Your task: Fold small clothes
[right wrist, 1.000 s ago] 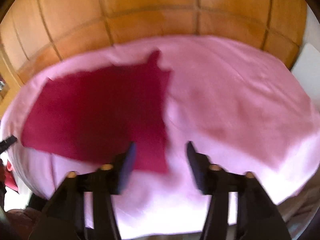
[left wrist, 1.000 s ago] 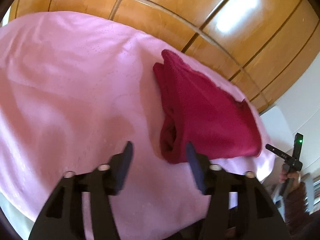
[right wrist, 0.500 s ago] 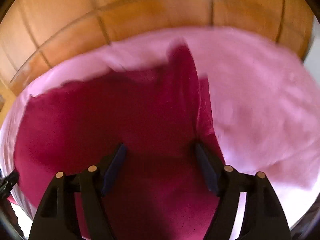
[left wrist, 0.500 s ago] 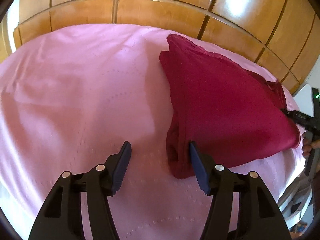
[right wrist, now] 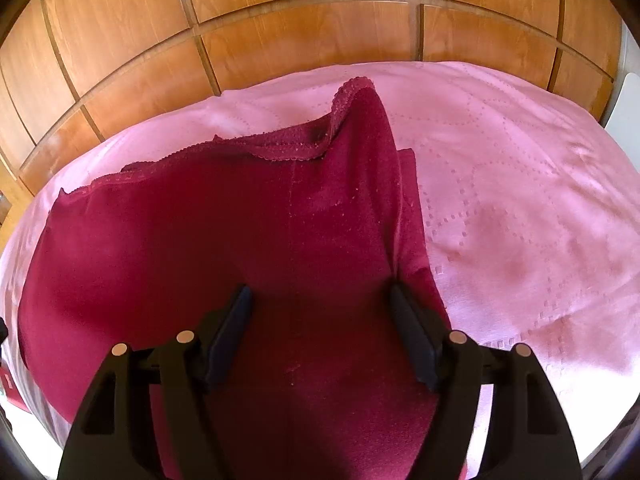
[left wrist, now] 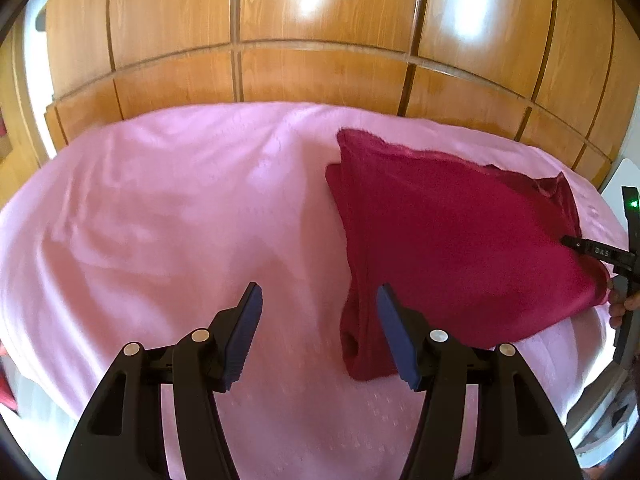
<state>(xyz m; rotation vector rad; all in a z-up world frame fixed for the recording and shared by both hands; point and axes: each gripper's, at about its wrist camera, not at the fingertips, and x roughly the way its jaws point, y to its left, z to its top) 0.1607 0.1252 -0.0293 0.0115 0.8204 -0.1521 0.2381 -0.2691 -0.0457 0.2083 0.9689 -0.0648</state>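
Dark red lace-trimmed fabric garment [right wrist: 224,240] spread flat toward the right edge of the pink quilted bedspread [left wrist: 160,220]. Left gripper [left wrist: 318,328] released, over bare bedspread beside it. Right gripper [right wrist: 320,320] parted above the cloth, unclenched.
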